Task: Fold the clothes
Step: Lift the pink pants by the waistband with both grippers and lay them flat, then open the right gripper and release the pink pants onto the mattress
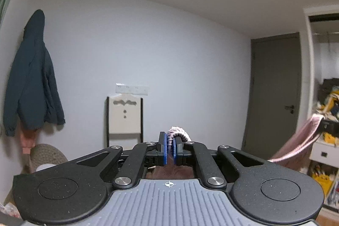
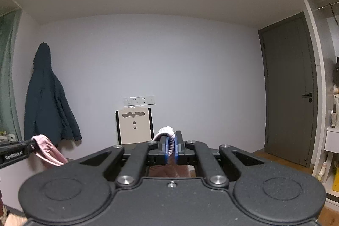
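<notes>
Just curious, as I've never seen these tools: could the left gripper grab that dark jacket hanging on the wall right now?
Probably not. The left gripper is shut on the pink garment, so its fingers are taken, and the jacket hangs apart, across the room on the far wall.

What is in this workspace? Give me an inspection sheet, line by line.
Surface: nothing seen; no folding surface in either view.
Job's things: pink garment held up in the air, one ribbed edge in each gripper, the cloth hanging down between them.
Clutter: pile of clothes in the open wardrobe at right.
Grippers: left gripper shut on the pink garment; right gripper shut on the pink garment.
Cables: nothing seen.
Surroundings: dark jacket hanging on the white wall; pale chair back under wall sockets; grey door, shut; woven basket low at left.
</notes>
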### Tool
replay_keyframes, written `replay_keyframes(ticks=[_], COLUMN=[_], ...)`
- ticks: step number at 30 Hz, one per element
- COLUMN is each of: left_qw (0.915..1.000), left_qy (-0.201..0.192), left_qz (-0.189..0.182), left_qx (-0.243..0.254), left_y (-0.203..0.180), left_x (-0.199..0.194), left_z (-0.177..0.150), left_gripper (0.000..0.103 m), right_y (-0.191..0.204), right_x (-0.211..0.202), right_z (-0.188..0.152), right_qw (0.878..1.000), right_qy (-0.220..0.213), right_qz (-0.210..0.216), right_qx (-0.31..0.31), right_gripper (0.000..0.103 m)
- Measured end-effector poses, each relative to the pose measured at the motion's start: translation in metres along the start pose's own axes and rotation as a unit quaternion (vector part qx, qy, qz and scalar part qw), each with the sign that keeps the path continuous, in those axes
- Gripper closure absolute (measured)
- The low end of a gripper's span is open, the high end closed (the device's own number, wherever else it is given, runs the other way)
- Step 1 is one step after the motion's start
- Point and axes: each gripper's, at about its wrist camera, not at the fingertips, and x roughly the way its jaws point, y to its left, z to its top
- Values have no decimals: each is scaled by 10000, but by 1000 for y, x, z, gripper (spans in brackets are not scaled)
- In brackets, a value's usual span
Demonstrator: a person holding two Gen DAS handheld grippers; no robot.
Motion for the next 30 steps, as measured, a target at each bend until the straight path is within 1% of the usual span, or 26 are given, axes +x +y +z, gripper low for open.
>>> replay_keyframes(ticks=[2, 4, 5, 7, 9, 11, 12, 15, 19, 20, 23, 25, 26, 28, 29, 30], left_qw=[9999, 9998, 10000, 9990, 9964, 9921, 9895, 9827, 9790, 9780, 9748, 9728, 9717, 9695, 9684, 9672], left_qy=[-84, -136, 52, 427, 802, 1180, 1361, 1758, 1963, 2014, 2167, 2270, 2320, 2387, 2421, 2454], left_qz=[-74, -132, -54, 104, 259, 380, 439, 582, 557, 551, 528, 444, 413, 486, 523, 559], left_qx=[25, 51, 65, 94, 126, 202, 225, 33, 10, 4, -21, -128, -180, -258, -297, -336], left_y=[-6, -11, -11, -10, -10, -10, -10, -2, 3, 4, 7, 11, 13, 15, 16, 17], left_x=[-5, -9, -12, -18, -24, -30, -33, -37, -39, -40, -41, -35, -33, -38, -41, -44], left_z=[-11, -25, -57, -120, -183, -234, -257, -296, -309, -312, -321, -320, -320, -322, -323, -324], left_gripper=[98, 98, 98, 98, 98, 98, 98, 98, 98, 98, 98, 98, 98, 98, 98, 98], right_y=[-4, -10, -12, -17, -21, -25, -27, -33, -41, -42, -36, -33, -33, -36, -37, -39], right_x=[-19, -38, -43, -49, -54, -59, -62, -70, -81, -82, -82, -83, -84, -89, -88, -86], right_z=[-37, -91, -113, -144, -175, -206, -221, -268, -330, -338, -335, -335, -335, -334, -334, -332], right_qw=[10000, 9993, 9983, 9947, 9889, 9809, 9762, 9587, 9283, 9243, 9269, 9265, 9253, 9198, 9149, 9131], right_qy=[68, 324, 481, 833, 1182, 1530, 1702, 2213, 2878, 2975, 3062, 3137, 3186, 3330, 3448, 3491], right_qz=[-42, -158, -208, -302, -395, -487, -533, -668, -843, -849, -754, -766, -780, -805, -814, -805], right_qx=[-35, 117, 238, 525, 811, 1095, 1236, 1655, 2200, 2233, 2036, 1935, 1904, 1913, 1936, 1948], right_gripper=[97, 97, 97, 97, 97, 97, 97, 97, 97, 97, 96, 92, 91, 89, 80, 75])
